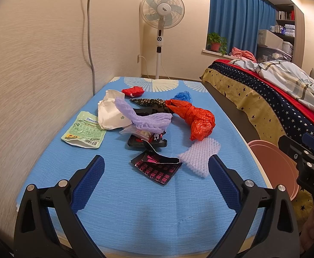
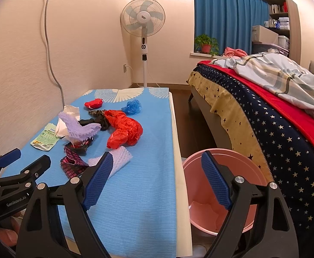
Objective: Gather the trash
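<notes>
A bedroom: a bed with star-print covers (image 2: pixel 264 116) fills the right of both views, a pedestal fan (image 1: pixel 162 10) stands at top centre, and a table under a blue cloth (image 1: pixel 135 204) spreads below. A pink bin (image 2: pixel 219 161) sits lower right, between table and bed. Trash clusters mid-frame on the cloth: an orange plastic bag (image 1: pixel 197 118), lilac foam netting (image 1: pixel 150 118), a white foam net (image 1: pixel 199 152), a green pouch (image 1: pixel 83 131). The left gripper (image 1: pixel 157 167) and right gripper (image 2: pixel 157 167) gape wide, holding nothing.
</notes>
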### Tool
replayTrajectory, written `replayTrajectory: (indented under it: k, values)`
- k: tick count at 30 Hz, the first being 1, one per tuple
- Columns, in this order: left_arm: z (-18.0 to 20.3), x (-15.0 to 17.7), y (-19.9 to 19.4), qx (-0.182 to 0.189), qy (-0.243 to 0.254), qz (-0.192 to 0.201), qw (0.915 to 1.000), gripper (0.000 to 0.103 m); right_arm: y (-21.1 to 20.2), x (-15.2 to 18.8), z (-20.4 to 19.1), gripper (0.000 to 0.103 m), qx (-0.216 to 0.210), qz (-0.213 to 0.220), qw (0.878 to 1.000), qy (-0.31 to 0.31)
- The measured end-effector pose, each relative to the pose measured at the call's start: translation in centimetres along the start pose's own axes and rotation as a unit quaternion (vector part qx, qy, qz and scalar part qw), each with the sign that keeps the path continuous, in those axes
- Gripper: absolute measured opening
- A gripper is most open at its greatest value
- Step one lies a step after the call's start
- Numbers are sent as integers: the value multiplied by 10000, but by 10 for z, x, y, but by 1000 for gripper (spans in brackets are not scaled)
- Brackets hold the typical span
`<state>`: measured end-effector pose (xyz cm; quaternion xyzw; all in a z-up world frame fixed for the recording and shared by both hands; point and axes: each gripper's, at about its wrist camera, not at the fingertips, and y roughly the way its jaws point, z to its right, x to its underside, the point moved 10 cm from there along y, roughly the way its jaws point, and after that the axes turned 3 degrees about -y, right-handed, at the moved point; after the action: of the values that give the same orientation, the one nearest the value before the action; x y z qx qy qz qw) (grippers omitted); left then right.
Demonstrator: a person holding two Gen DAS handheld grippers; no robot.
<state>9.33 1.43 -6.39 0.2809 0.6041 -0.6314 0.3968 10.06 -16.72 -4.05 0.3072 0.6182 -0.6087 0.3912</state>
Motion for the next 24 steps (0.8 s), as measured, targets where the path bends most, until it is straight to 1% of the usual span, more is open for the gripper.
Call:
replayTrajectory:
  k: [5,7,10,12,13,15,18,24]
  values:
    - [0,0,0,2,0,0,10000,93,1,2,-1,79,-32,-15,10000,6]
    - [0,0,0,-4,-9,-3,10000,92,2,3,-1,75,-80,-45,9999,42]
    - [0,0,1,-19,-36,-13,10000,89,4,5,0,67,-149,-98,9998,101]
    - [0,-1,2,-36,-56,-22,10000,87,6,7,0,58,-212,-136,9996,134]
    - [-1,0,2,-51,-68,-22,10000,86,7,7,-1,56,-261,-163,9994,152]
    - [-3,-1,4,-83,-125,-18,9999,84,10,8,-4,48,-363,-200,9990,173]
    - [-9,-3,10,-148,-262,-29,9995,79,18,9,-10,44,-527,-234,9980,253]
    - [-17,-4,23,-281,-395,-62,9988,58,37,13,-21,43,-738,-316,9956,478]
